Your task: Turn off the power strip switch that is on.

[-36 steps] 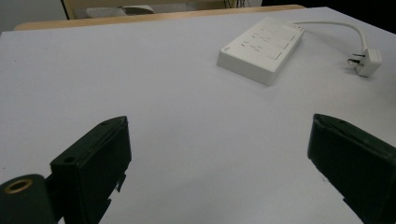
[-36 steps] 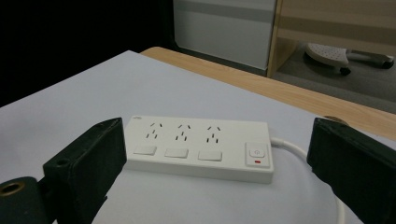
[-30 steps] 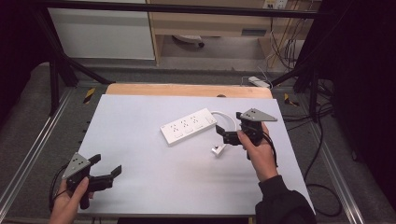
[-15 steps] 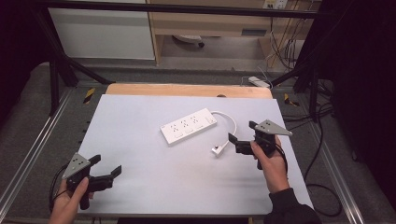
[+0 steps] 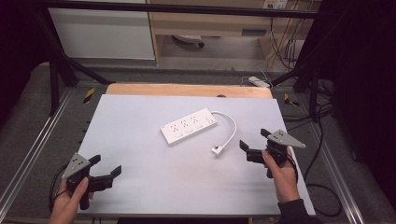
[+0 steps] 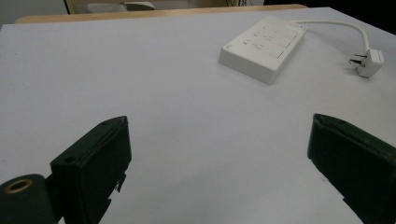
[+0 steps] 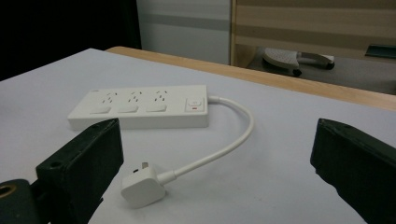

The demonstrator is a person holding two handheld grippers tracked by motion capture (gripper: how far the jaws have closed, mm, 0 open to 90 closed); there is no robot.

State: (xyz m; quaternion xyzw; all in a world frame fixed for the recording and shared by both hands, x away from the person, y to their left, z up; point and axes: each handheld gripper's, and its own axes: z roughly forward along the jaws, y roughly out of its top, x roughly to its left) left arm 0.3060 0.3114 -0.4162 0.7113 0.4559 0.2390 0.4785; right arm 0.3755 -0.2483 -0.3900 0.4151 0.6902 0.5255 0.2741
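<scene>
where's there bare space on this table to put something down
The widest bare patch is the table's left half, between the power strip and the left gripper. The near middle, between both grippers, is bare too. It is tighter on the right, where the cord, plug and right gripper sit close together.

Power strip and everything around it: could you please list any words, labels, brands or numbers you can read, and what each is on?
None can be read.
Power strip: a small mark at its corner, too blurred to read.
Plug: no print visible.
</scene>
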